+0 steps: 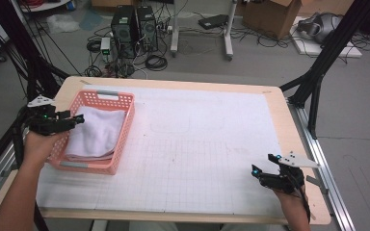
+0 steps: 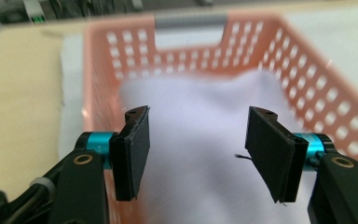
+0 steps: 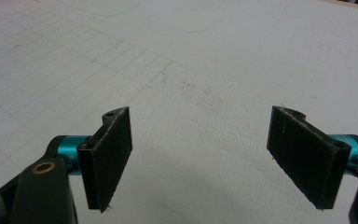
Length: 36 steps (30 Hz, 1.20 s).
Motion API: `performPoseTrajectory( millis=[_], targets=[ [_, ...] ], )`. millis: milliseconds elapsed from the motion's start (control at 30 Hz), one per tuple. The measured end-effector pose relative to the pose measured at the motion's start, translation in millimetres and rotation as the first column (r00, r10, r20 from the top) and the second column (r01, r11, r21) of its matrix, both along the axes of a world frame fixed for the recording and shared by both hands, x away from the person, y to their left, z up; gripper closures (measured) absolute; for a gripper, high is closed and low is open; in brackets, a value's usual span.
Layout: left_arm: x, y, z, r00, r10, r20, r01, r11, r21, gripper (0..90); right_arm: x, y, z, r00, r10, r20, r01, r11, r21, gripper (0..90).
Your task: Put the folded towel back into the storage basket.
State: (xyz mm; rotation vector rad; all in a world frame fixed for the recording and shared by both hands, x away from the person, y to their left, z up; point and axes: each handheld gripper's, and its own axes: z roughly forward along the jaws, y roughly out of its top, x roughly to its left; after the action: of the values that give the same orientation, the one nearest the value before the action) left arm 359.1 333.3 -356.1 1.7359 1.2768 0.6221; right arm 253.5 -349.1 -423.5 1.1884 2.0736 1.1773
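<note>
The left tongs [image 1: 79, 118] hover at about 9 o'clock on the tabletop [image 1: 289, 120], over the near-left side of a pink perforated basket [image 1: 125, 132]. In the left gripper view these tongs [image 2: 198, 154] stand fairly wide apart, with the white folded towel [image 2: 200, 116] showing in the gap beneath them; the black pads [image 2: 137, 149] press on nothing, and whether their tips brush the cloth cannot be told. The towel [image 1: 96, 132] lies inside the basket, covering most of its floor, and the basket's grey end handle [image 2: 191, 19] sits at 12 o'clock in that view.

The right tongs [image 1: 262, 166] rest low at about 4 o'clock on the tabletop, well apart from the basket. In the right gripper view they [image 3: 200, 158] are spread wide over the bare white gridded mat [image 3: 191, 56], holding nothing, with frayed pad edges [image 3: 109, 154] visible.

No brand, label or readable writing shows on the basket, the towel or either tool; the mat carries only faint ruled lines and scuffs.
</note>
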Motion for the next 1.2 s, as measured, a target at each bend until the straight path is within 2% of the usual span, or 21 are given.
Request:
performPoseTrajectory(
  millis=[67,133,267,367,433,500,533,567,600,667,733,833,867,900,933,967,1000,1067,1100,1133,1200],
  targets=[
    [-4.0,-6.0,3.7,0.9996,-0.023,0.017,0.023,0.9997,-0.008,40.6,-0.1,0.7,0.4,1.0000,-0.001,-0.003,0.001,1.0000,0.001,21.3],
    [-5.2,-13.8,2.5,0.9992,-0.039,0.009,0.039,0.9992,0.007,41.7,0.0,1.3,0.9,1.0000,0.002,-0.001,-0.002,1.0000,0.001,21.3],
    [1.7,-29.0,-9.7,0.9958,-0.048,-0.078,0.052,0.9975,0.047,41.1,-0.4,3.1,1.7,1.0000,0.007,0.000,-0.007,1.0000,0.001,21.3],
    [10.7,-40.5,-21.1,0.9837,-0.043,-0.175,0.062,0.9923,0.108,40.9,-0.2,2.5,2.0,1.0000,0.008,0.004,-0.008,1.0000,0.002,21.3],
    [16.5,-45.1,-27.7,0.9757,-0.012,-0.219,0.046,0.9873,0.152,40.9,-0.1,2.1,2.1,1.0000,0.006,0.002,-0.006,1.0000,0.003,21.3],
    [22.1,-47.6,-33.9,0.9640,0.007,-0.266,0.039,0.9851,0.167,40.9,-0.2,2.0,2.1,1.0000,0.006,0.002,-0.006,1.0000,0.005,21.3],
    [22.1,-47.6,-33.9,0.9640,0.007,-0.266,0.039,0.9851,0.167,40.8,-0.3,2.0,2.1,1.0000,0.006,0.000,-0.006,1.0000,0.007,21.3],
    [26.5,-50.8,-39.2,0.9523,0.020,-0.304,0.036,0.9834,0.178,40.9,-0.2,1.7,2.0,1.0000,0.007,0.000,-0.007,1.0000,0.007,21.3],
    [28.3,-53.0,-42.4,0.9465,0.019,-0.322,0.044,0.9812,0.188,40.9,-0.1,1.6,1.9,1.0000,0.006,0.000,-0.006,1.0000,0.006,21.3],
    [31.6,-57.8,-50.1,0.9295,0.025,-0.368,0.060,0.9739,0.219,40.2,0.1,1.3,1.9,1.0000,0.008,0.001,-0.008,1.0000,0.004,21.3],
    [33.2,-59.6,-53.3,0.9295,0.034,-0.367,0.053,0.9729,0.225,39.2,-0.1,1.9,2.0,1.0000,0.008,0.001,-0.008,1.0000,0.005,21.3],
    [33.4,-57.7,-52.6,0.9291,0.033,-0.368,0.050,0.9757,0.213,39.2,-0.3,2.3,2.2,0.9999,0.011,0.003,-0.011,0.9999,0.004,21.3],
    [33.0,-56.6,-51.5,0.9312,0.034,-0.363,0.045,0.9773,0.207,39.2,-0.3,2.2,2.3,0.9999,0.012,0.003,-0.012,0.9999,0.004,21.3],
    [32.1,-55.6,-49.7,0.9378,0.038,-0.345,0.032,0.9801,0.196,39.0,-0.3,2.0,2.6,0.9999,0.012,0.003,-0.012,0.9999,0.004,21.3],
    [30.1,-54.2,-47.1,0.9495,0.042,-0.311,0.016,0.9834,0.181,38.9,-0.3,1.9,2.8,0.9999,0.012,0.007,-0.012,0.9999,0.004,21.3],
    [27.3,-52.8,-44.1,0.9637,0.041,-0.264,-0.001,0.9887,0.150,38.2,-0.5,1.9,3.1,0.9999,0.011,0.008,-0.011,0.9999,0.006,21.3],
    [24.5,-51.3,-40.5,0.9749,0.027,-0.221,-0.003,0.9943,0.107,38.0,-0.6,1.7,3.4,0.9999,0.010,0.008,-0.010,0.9999,0.006,21.3],
    [17.4,-50.0,-32.4,0.9924,0.007,-0.123,-0.002,0.9992,0.039,36.7,-0.6,1.2,3.6,0.9999,0.007,0.009,-0.007,0.9999,0.016,21.3],
    [13.4,-50.4,-28.8,0.9975,-0.003,-0.071,0.003,1.0000,0.001,35.2,-0.6,1.0,3.6,1.0000,0.005,0.008,-0.005,0.9998,0.017,21.3],
    [9.2,-51.2,-25.2,0.9998,-0.009,-0.020,0.009,0.9994,-0.032,35.1,-0.7,1.0,3.6,1.0000,0.003,0.005,-0.003,0.9998,0.019,21.3],
    [0.6,-54.6,-18.0,0.9975,-0.020,0.067,0.026,0.9959,-0.087,31.8,-0.1,0.4,3.4,1.0000,0.005,0.008,-0.005,0.9999,0.015,21.3]
  ],
)
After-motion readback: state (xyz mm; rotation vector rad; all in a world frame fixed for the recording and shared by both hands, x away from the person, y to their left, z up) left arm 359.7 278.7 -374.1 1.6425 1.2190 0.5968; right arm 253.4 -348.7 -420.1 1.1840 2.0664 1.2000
